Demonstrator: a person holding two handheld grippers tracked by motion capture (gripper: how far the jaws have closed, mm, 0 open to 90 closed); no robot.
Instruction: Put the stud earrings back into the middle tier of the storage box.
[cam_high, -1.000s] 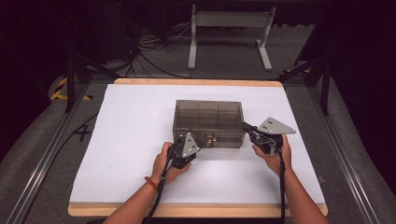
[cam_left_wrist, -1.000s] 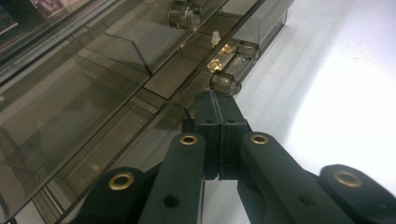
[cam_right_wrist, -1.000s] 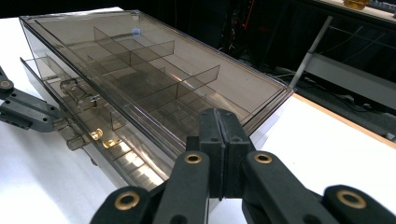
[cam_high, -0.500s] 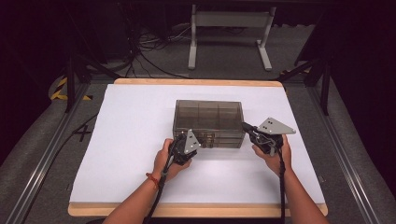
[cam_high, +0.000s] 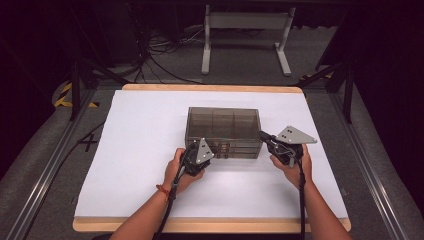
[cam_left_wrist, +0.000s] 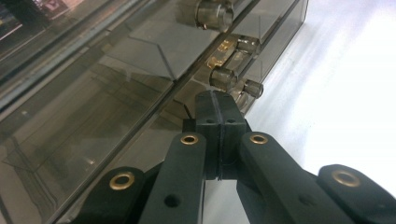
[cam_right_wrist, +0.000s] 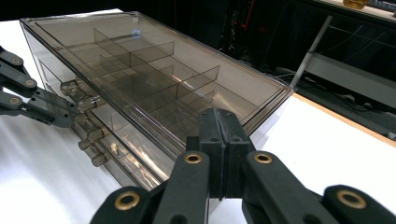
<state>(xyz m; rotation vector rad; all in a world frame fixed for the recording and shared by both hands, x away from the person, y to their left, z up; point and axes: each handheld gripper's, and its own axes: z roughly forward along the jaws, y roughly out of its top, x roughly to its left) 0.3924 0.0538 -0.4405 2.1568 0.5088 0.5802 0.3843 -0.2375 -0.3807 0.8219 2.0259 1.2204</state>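
Note:
A smoky see-through drawer box (cam_high: 222, 120) stands in the middle of the white table (cam_high: 135, 150). Its front face carries small round knobs (cam_left_wrist: 219, 77). My left gripper (cam_high: 193, 147) is at the box's front left corner, its jaws shut pad to pad (cam_left_wrist: 217, 105) just short of a knob, with nothing between them. My right gripper (cam_high: 263, 136) is at the front right corner, also shut (cam_right_wrist: 219, 121), its tips against the box's top edge (cam_right_wrist: 261, 109). The right gripper view shows the left gripper (cam_right_wrist: 65, 116) beside the knobs (cam_right_wrist: 88, 103). Inner dividers (cam_right_wrist: 154, 84) show through the lid.
The table's wooden rim (cam_high: 210, 88) runs along the far side, with white surface all around the box. Beyond it are a grey floor with cables (cam_high: 155, 55) and a white stand (cam_high: 245, 35). Metal rails (cam_high: 367, 170) flank the table.
My left gripper has crept a little forward toward the box's front face. The right gripper and the box have stayed put.

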